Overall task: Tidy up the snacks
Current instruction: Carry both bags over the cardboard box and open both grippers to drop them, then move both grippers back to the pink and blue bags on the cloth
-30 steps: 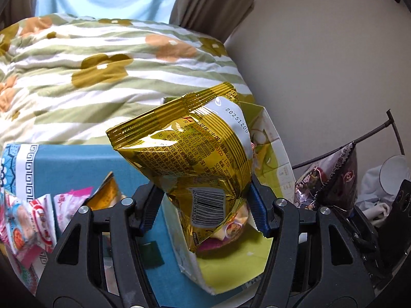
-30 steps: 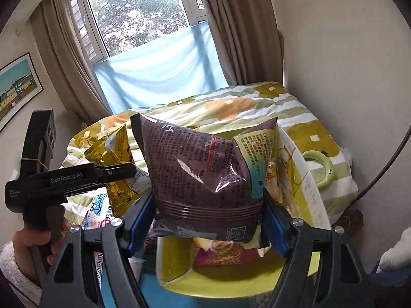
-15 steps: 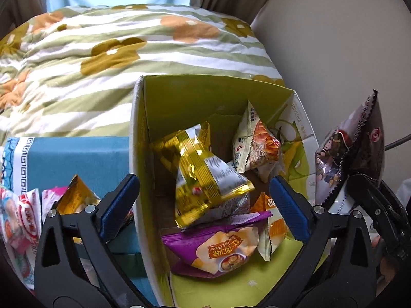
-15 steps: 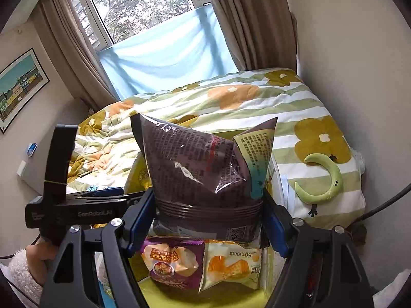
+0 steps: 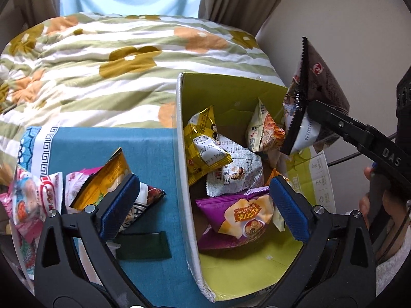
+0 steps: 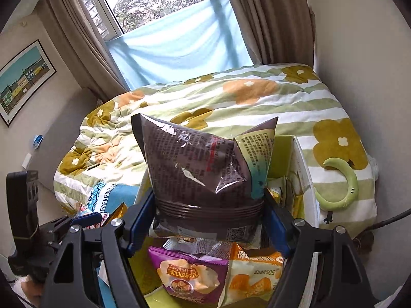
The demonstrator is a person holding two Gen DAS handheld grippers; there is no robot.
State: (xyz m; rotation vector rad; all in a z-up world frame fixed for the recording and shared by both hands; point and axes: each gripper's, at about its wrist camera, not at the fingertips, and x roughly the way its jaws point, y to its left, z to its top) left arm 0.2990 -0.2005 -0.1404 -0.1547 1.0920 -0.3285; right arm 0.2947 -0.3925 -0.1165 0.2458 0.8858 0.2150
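Left tool [image 5: 204,205] spread wide, empty; right tool [image 6: 209,218] clamped.

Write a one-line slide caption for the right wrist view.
Right gripper holds a dark brown snack bag above the green-lined box, over purple and orange packets.

The right gripper [image 6: 209,220] clamps a brown snack bag [image 6: 203,177] above the box [image 6: 305,179].

Lime-green box [image 5: 231,87], purple packet [image 5: 241,215], brown packet [image 6: 205,174], green-striped floral quilt [image 5: 102,59]
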